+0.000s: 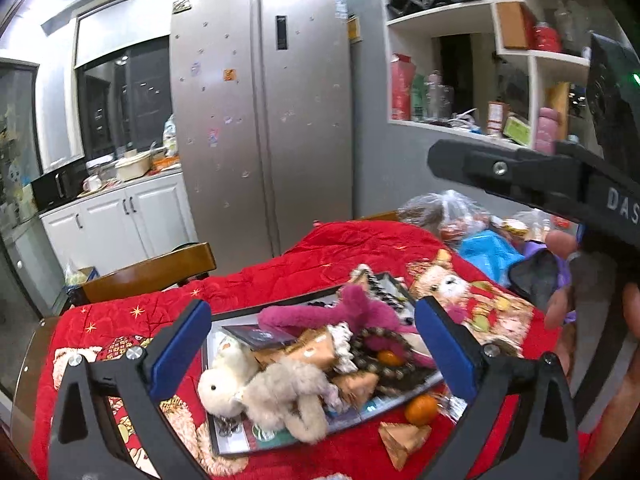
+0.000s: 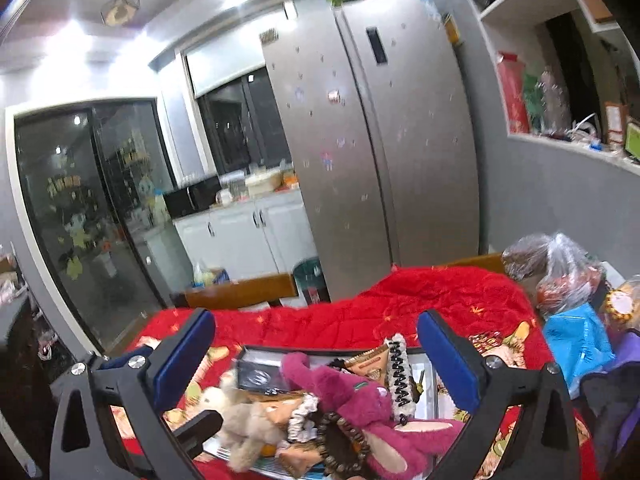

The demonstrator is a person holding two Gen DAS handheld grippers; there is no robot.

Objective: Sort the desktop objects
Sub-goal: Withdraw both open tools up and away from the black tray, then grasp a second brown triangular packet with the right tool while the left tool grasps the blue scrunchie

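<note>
Both grippers hang wide and empty above a heaped tray on the red-covered surface. In the left wrist view, from left: the white plush and the beige plush sprawl at the tray's near corner, the pink plush lies across the middle with dark beads beside it, and an orange and a gold packet sit off the tray at right. The left gripper frames the pile; nothing touches its blue pads.

The tray looks filled, with strays left outside. A clean next pick would likely drop on one stray alone, jaws straddling it, clear of the plush limbs.

Only the left view shows the orange and packet on the cloth, and the right gripper's black body held in a hand. The right view alone shows the right gripper over the tray's far rim and a patterned band behind the pink plush.
</note>
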